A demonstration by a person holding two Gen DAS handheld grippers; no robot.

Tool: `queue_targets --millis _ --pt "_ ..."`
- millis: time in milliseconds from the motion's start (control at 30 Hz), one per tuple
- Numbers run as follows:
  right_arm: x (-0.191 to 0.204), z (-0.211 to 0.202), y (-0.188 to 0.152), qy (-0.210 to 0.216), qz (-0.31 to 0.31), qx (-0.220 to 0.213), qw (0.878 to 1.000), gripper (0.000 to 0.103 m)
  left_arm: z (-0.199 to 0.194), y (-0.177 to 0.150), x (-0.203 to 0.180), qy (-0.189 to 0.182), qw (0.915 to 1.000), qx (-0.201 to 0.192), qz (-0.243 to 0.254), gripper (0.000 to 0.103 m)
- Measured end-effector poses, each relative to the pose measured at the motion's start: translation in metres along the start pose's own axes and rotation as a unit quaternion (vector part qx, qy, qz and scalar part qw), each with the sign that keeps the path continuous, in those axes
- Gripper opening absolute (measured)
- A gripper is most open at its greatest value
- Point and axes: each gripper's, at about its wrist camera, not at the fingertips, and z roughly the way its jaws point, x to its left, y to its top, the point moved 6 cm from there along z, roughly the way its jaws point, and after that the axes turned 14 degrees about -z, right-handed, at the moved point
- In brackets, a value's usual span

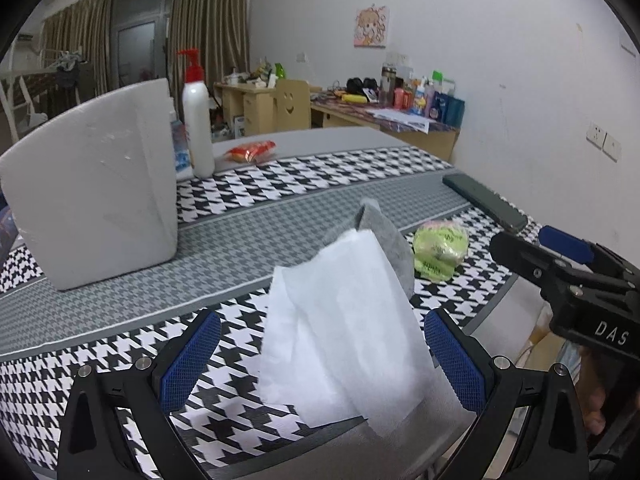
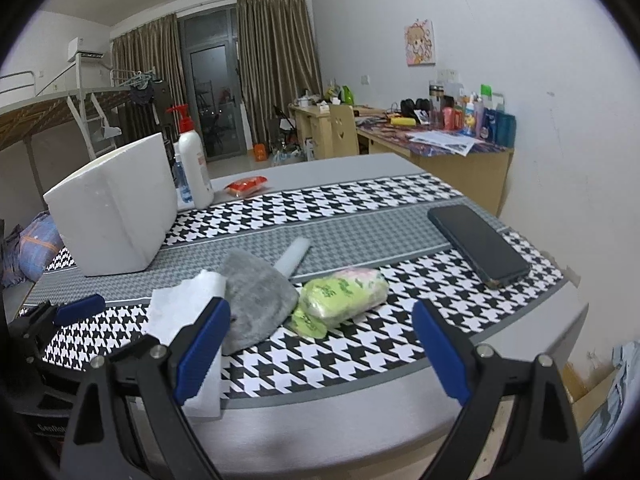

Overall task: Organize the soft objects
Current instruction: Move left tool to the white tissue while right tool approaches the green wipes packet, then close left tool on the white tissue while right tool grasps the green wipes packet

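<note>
Nearby, phone (image 2: 478,244) beside green packet (image 2: 344,294).

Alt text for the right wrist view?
Open right hand-held gripper hovers over a houndstooth table, aimed at a green packet beside a grey cloth and a white tissue. Behind: phone, white box.

dorm bedroom | loft bed (image 2: 60,104) | cluttered desks (image 2: 448,140) | curtains (image 2: 276,64) | wall poster (image 2: 420,42)

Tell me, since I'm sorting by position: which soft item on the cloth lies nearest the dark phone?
The green plastic-wrapped tissue pack; the grey fluffy duster head and white paper tissue lie farther left.
</note>
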Motion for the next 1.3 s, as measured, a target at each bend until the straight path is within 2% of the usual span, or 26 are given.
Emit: queue_targets --millis 167,300,500,567,600,733,867,1033,1300 --pt "-0.003 0.006 -0.004 0.005 0.003 0.005 1.000 0.094 0.008 -0.008 -0.004 0.004 0.9998 0.016 0.010 0.101" --pt "-0.003 0.011 -0.008 0.009 0.007 0.012 1.000 0.095 0.016 -0.015 -0.002 0.009 0.9993 0.033 0.013 0.095" --pt "-0.003 0.017 -0.013 0.015 0.010 0.019 1.000 0.095 0.027 -0.029 0.006 0.025 0.9973 0.066 0.018 0.072" --pt "-0.002 0.020 -0.014 0.016 0.010 0.022 1.000 0.094 0.025 -0.030 0.009 0.030 0.9975 0.059 0.024 0.062" --pt "-0.001 0.021 -0.014 0.017 0.010 0.024 1.000 0.095 0.024 -0.030 0.010 0.031 0.9976 0.057 0.025 0.060" --pt "0.001 0.027 -0.016 0.020 0.010 0.031 0.999 0.094 0.020 -0.029 0.018 0.037 0.9979 0.049 0.022 0.034" --pt "0.002 0.032 -0.016 0.024 0.012 0.037 0.999 0.094 0.018 -0.027 0.025 0.024 0.9983 0.053 0.007 0.019" --pt "0.009 0.035 -0.013 0.030 0.002 0.036 0.999 0.094 0.011 -0.025 0.025 0.003 0.9990 0.045 0.008 0.012" --pt "-0.001 0.053 -0.015 0.019 0.023 0.055 0.998 0.094 0.007 -0.018 0.032 -0.002 0.9994 0.034 0.003 0.011"
